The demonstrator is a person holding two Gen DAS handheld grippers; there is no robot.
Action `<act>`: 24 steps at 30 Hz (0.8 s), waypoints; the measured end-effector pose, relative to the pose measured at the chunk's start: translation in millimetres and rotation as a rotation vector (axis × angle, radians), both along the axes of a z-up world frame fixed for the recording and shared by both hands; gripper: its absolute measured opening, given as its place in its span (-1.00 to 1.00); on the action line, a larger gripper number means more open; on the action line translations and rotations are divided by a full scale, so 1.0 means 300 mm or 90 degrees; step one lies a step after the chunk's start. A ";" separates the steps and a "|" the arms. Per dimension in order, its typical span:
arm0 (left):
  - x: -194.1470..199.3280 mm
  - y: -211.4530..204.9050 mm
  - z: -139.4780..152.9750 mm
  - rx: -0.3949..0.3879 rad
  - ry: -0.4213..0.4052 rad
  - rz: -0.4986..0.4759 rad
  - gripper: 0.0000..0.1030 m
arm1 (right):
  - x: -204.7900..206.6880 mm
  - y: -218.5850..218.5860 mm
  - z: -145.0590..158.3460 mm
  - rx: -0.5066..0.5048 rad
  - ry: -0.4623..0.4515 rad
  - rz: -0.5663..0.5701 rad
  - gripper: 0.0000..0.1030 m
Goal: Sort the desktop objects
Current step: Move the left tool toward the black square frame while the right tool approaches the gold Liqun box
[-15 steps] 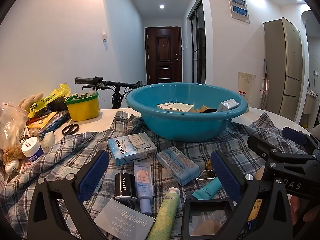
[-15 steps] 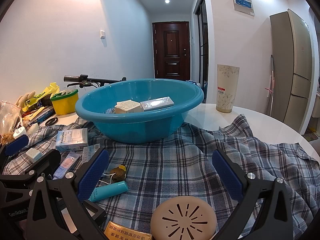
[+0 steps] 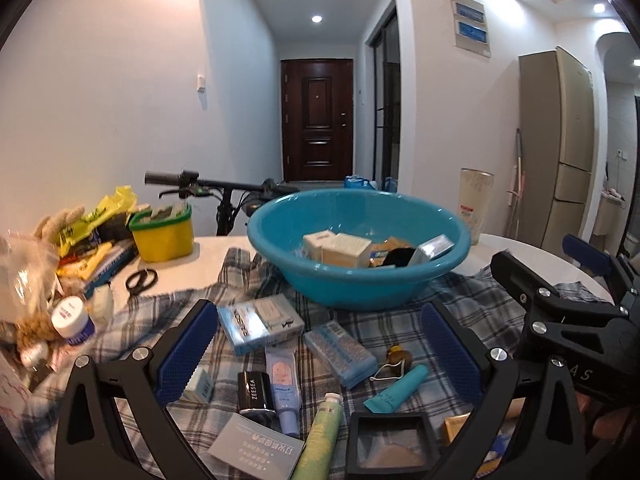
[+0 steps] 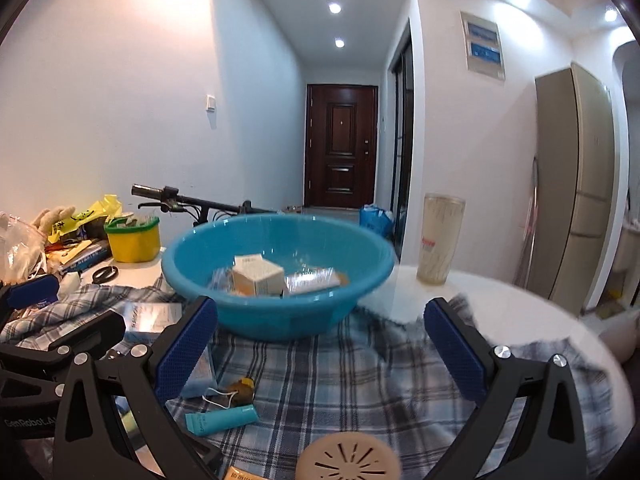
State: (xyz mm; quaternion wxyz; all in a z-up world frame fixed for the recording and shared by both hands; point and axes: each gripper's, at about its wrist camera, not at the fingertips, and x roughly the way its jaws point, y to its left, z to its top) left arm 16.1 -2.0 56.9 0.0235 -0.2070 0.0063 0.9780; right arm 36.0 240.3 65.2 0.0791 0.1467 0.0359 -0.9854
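A blue basin (image 3: 360, 284) holding several small boxes sits on a plaid cloth (image 3: 472, 300); it also shows in the right wrist view (image 4: 280, 312). My left gripper (image 3: 320, 352) is open and empty above scattered items: a pale blue box (image 3: 260, 322), a second blue box (image 3: 340, 352), a black ZEESEA case (image 3: 254, 392), a green tube (image 3: 322, 436) and a teal tube (image 3: 396, 390). My right gripper (image 4: 320, 356) is open and empty above the cloth, with the teal tube (image 4: 222, 420) and a beige round disc (image 4: 348, 456) below it.
A yellow tub (image 3: 164, 232), scissors (image 3: 140, 280), a white jar (image 3: 72, 320) and bags crowd the table's left. A tall beige cup (image 4: 440, 240) stands right of the basin. A bicycle handlebar (image 3: 192, 182) is behind the table.
Both grippers have risen and tilted, so the basin's inside shows more. The objects on the cloth have not moved. Both grippers stay open.
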 end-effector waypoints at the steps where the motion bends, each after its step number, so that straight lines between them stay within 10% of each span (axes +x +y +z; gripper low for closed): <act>1: 0.016 0.002 0.021 -0.002 0.005 -0.003 1.00 | 0.010 0.001 0.021 -0.001 -0.002 0.003 0.99; 24: 0.417 0.062 0.287 -0.047 0.101 0.049 1.00 | 0.335 0.111 0.201 -0.074 0.024 0.033 0.99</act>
